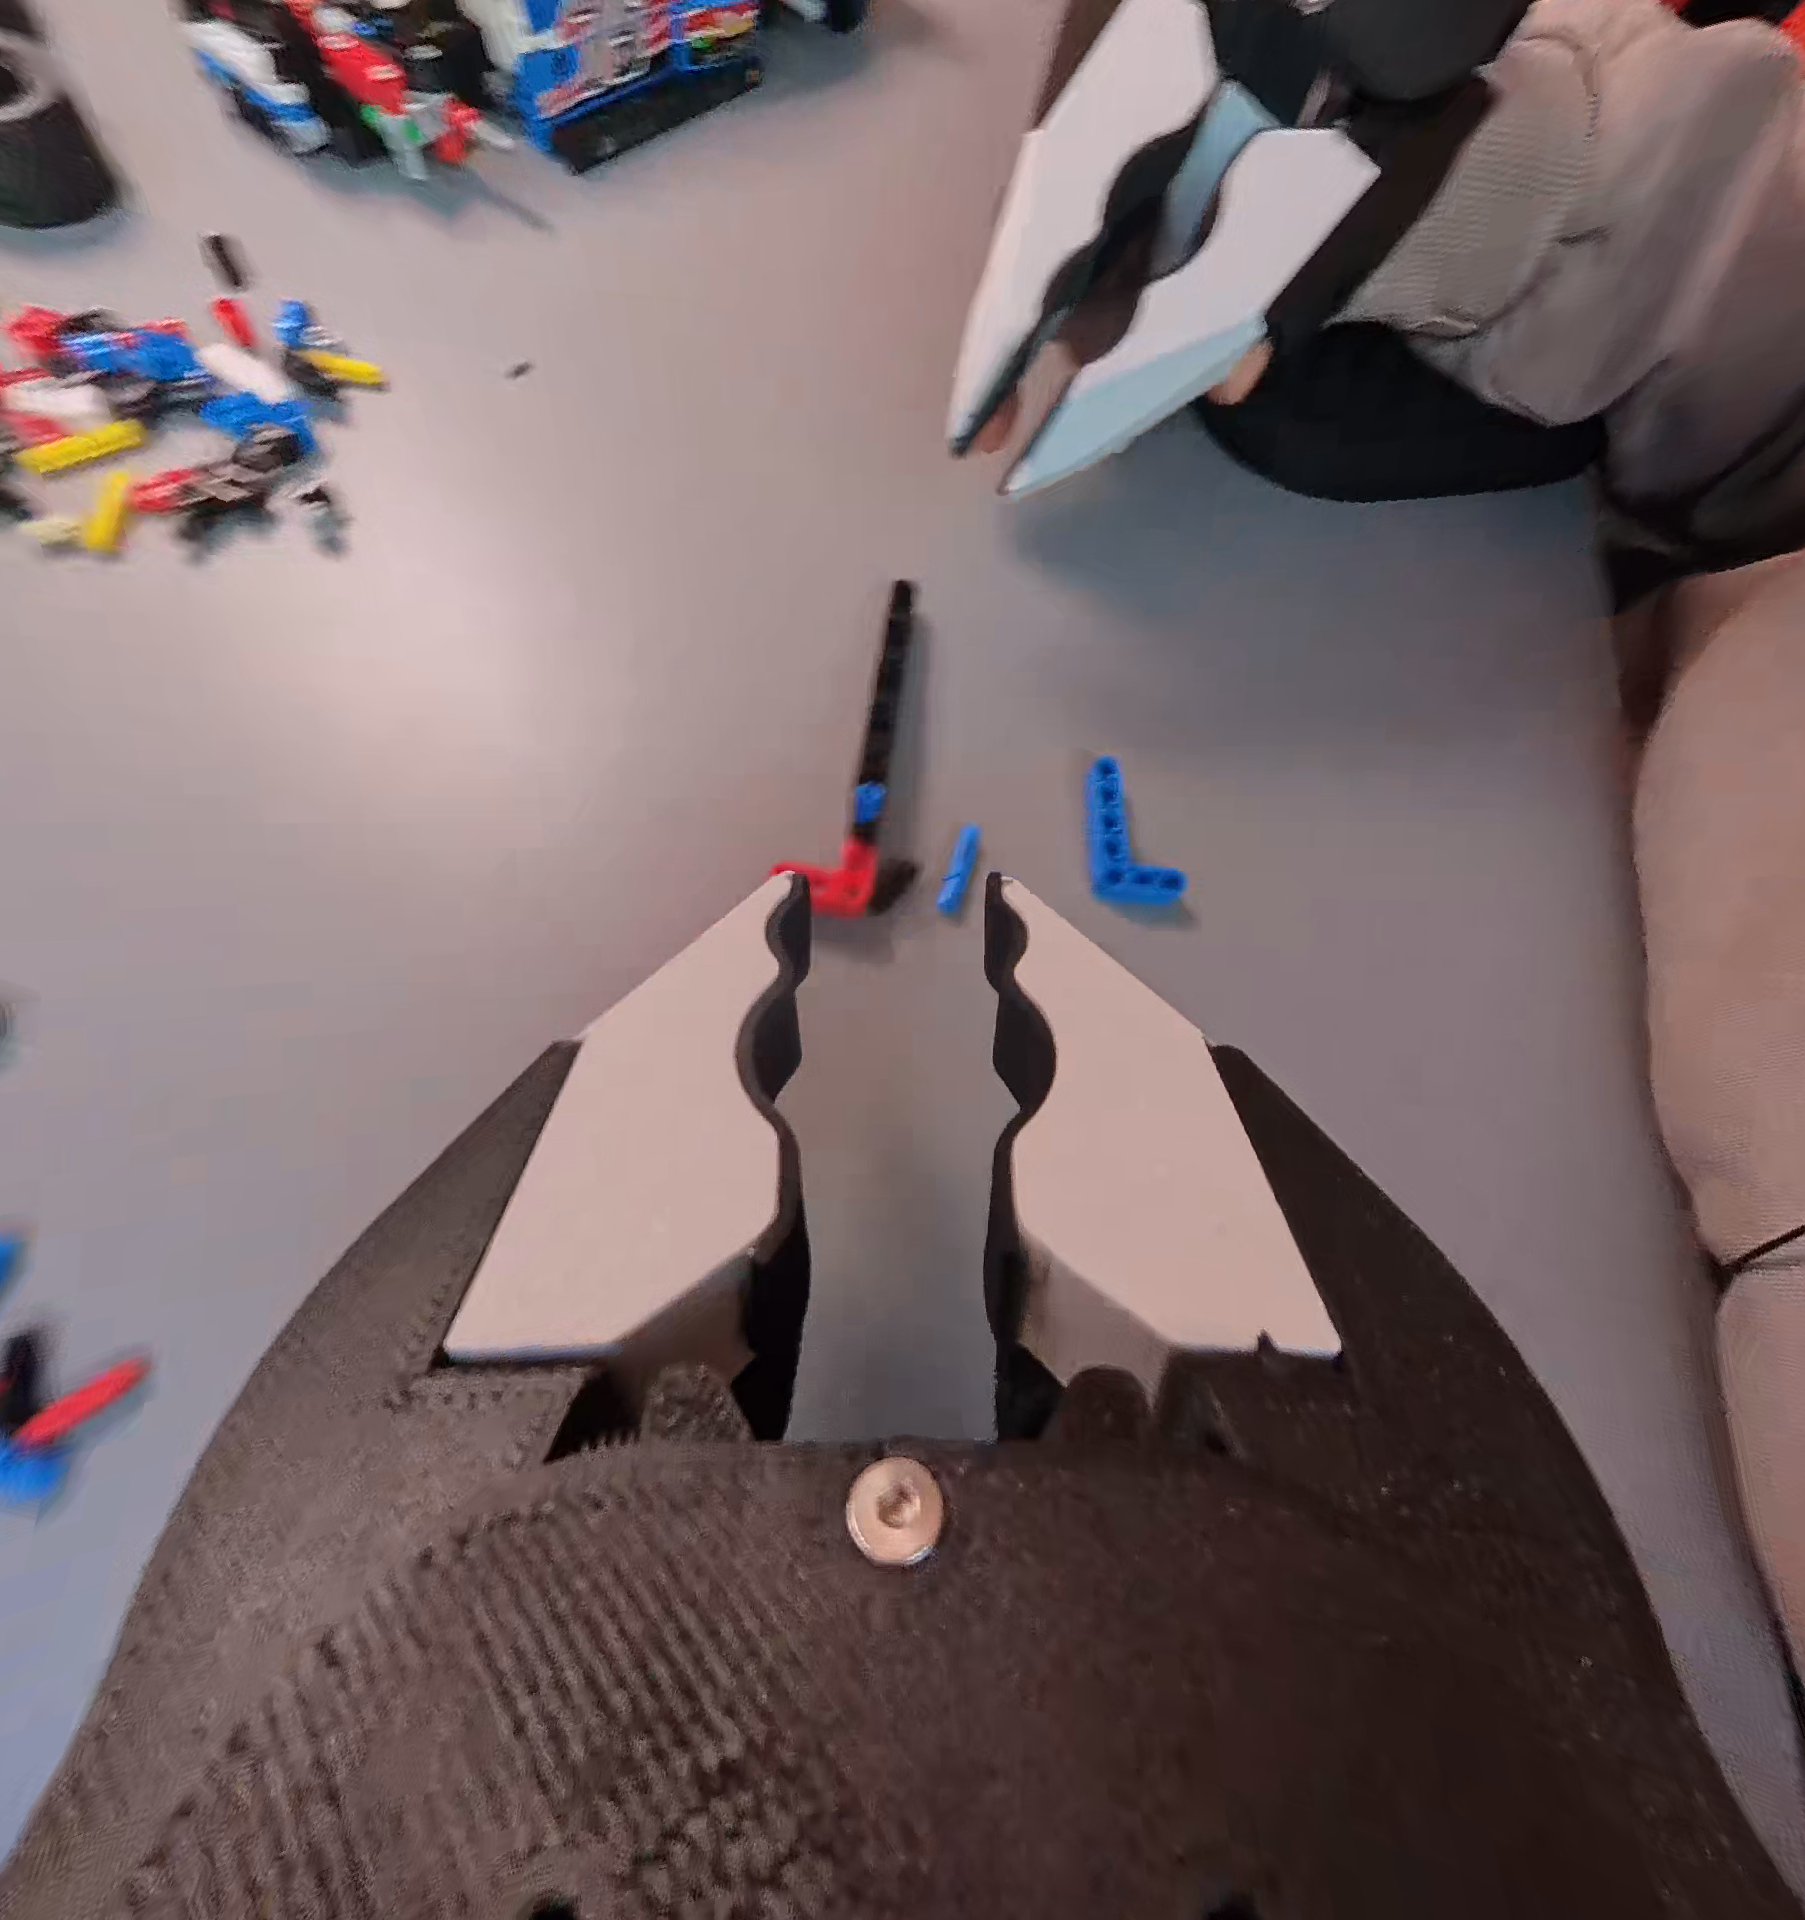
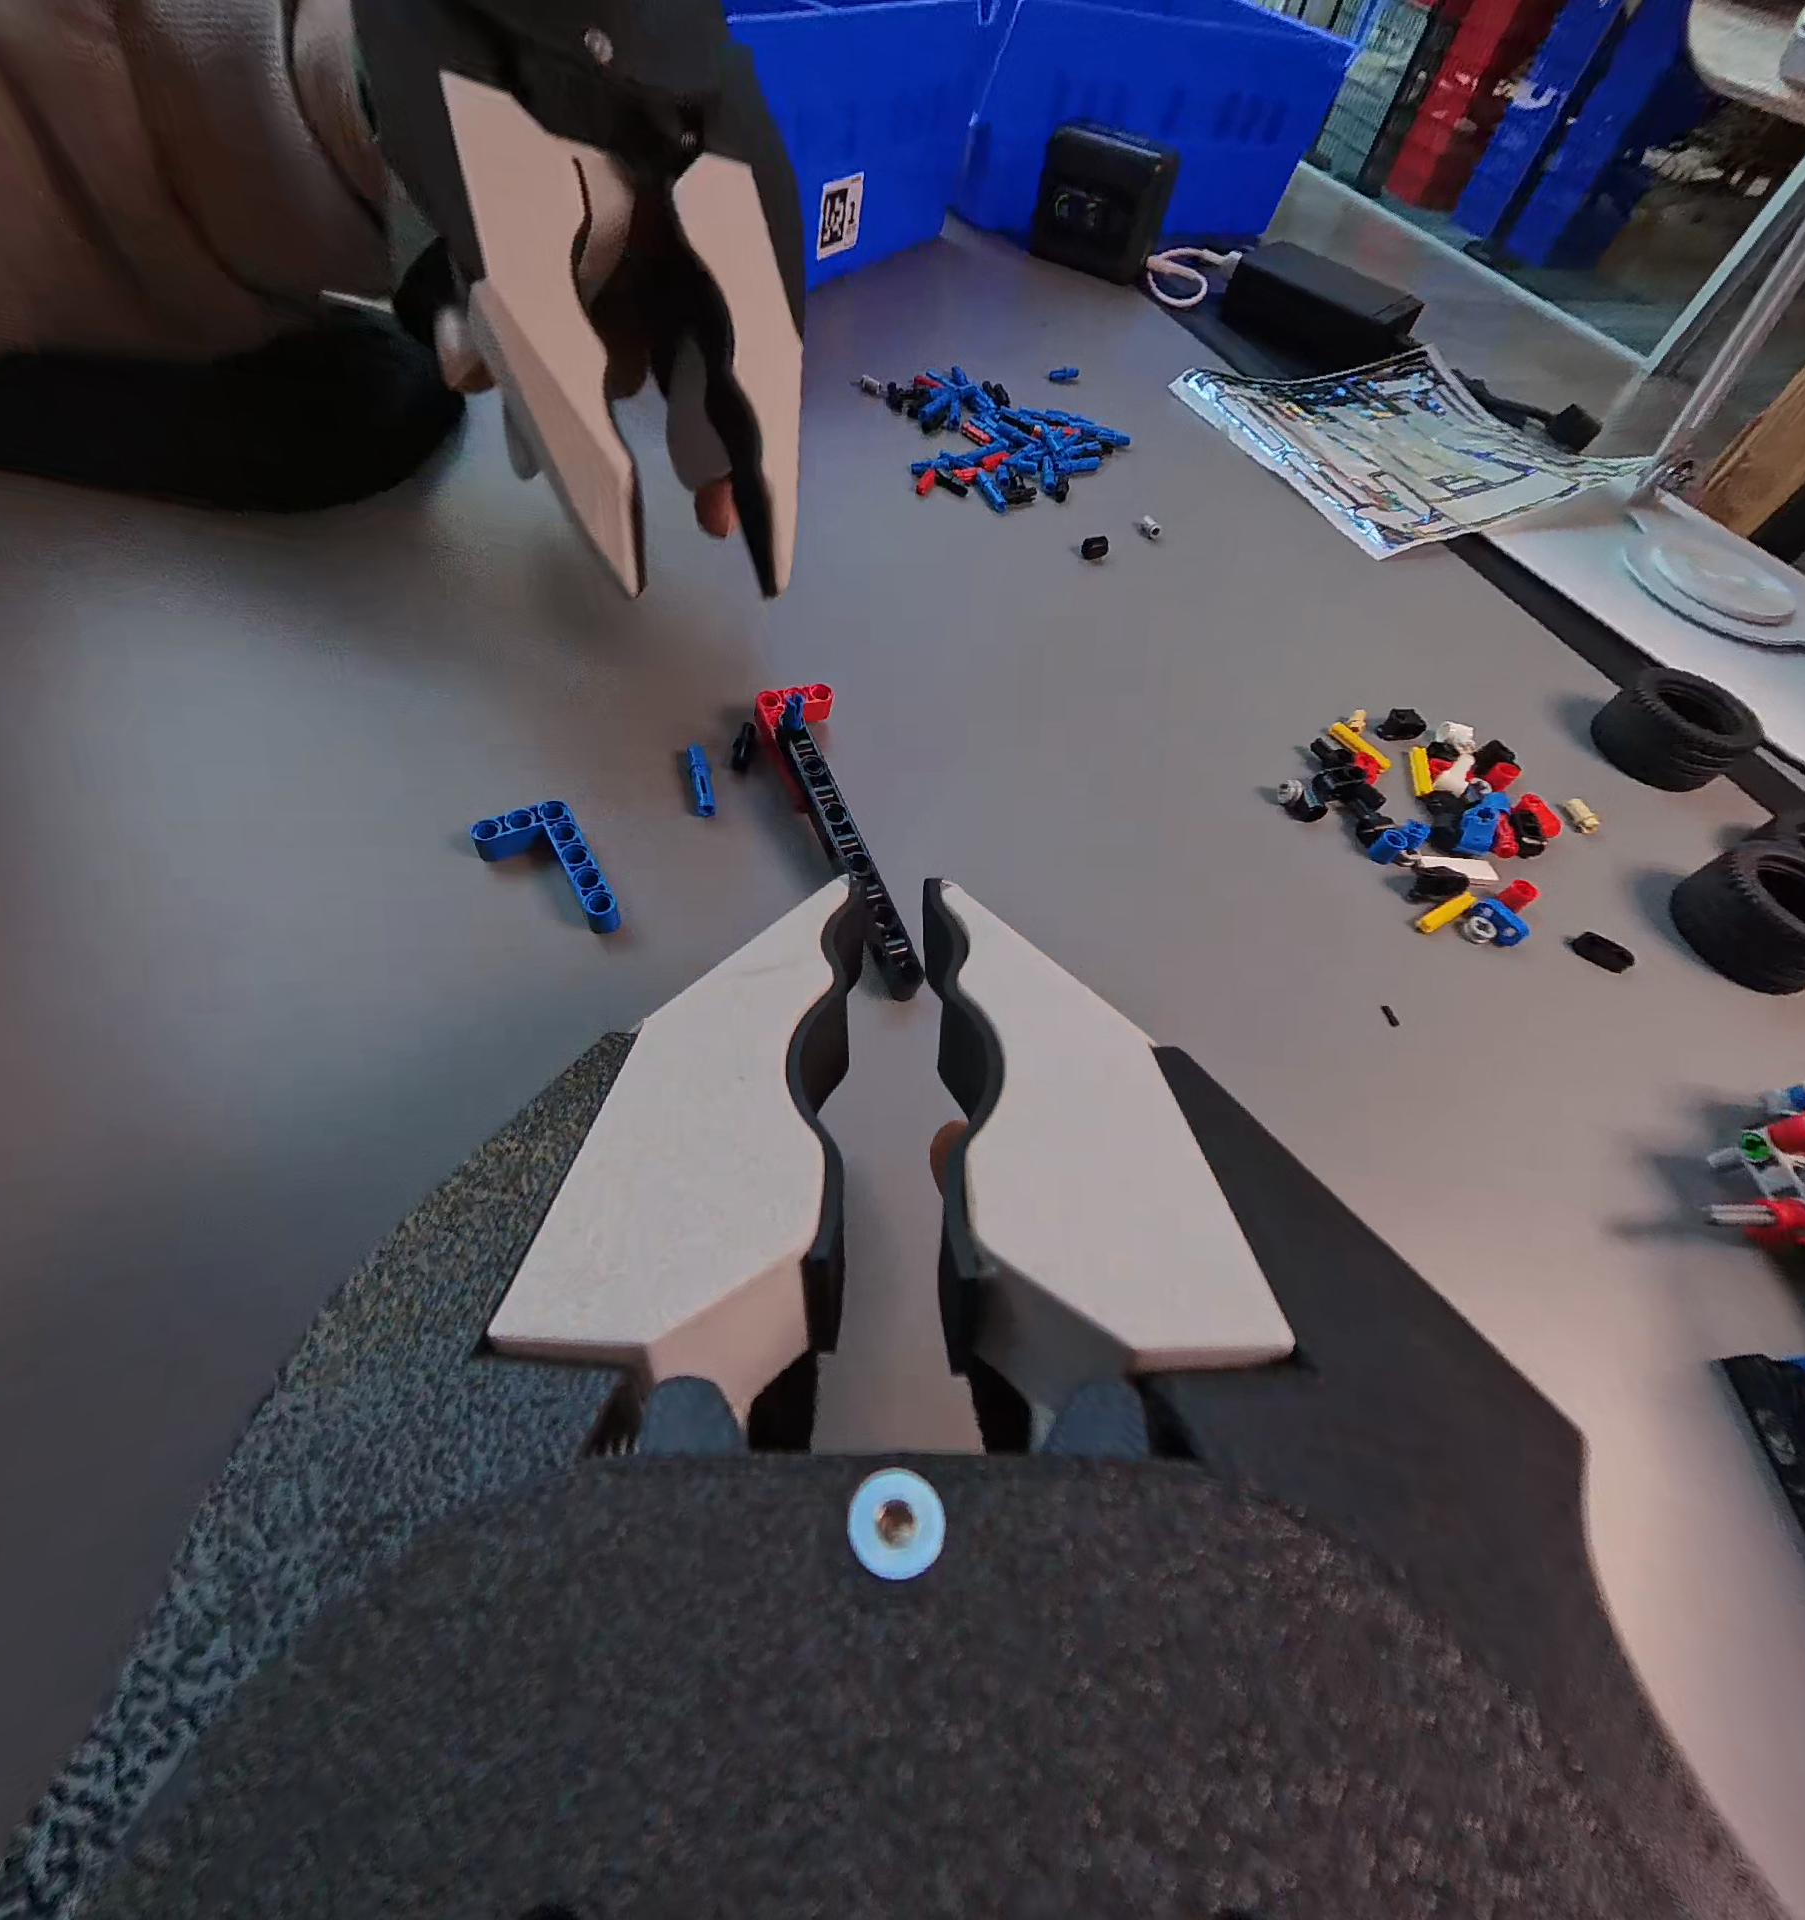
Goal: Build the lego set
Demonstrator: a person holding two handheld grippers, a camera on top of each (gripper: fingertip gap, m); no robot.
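Observation:
A long black beam (image 1: 882, 717) with a red L-piece (image 1: 838, 883) and a blue pin on its end lies on the grey table (image 1: 462, 831). A loose blue pin (image 1: 958, 868) and a blue L-beam (image 1: 1121, 842) lie beside it. My left gripper (image 1: 893, 888) is open and empty, hovering near the red end. My right gripper (image 2: 890, 894) is open with a narrow gap, above the beam's free end (image 2: 882, 935), which shows between its tips. It holds nothing. Each gripper also shows in the other view: the right (image 1: 991, 457), the left (image 2: 706, 587).
A mixed pile of loose bricks (image 2: 1438, 821), a pile of blue pins (image 2: 1012, 436), black tyres (image 2: 1771, 914), an instruction sheet (image 2: 1397, 447), blue bins (image 2: 1085, 104) and a partly built model (image 1: 462, 73) ring the work area. A person's sleeve (image 1: 1760, 935) lies along the right. The left tips stand about 5 centimeters off the loose blue pin (image 1: 958, 868). It is also in sight in the right wrist view (image 2: 696, 784).

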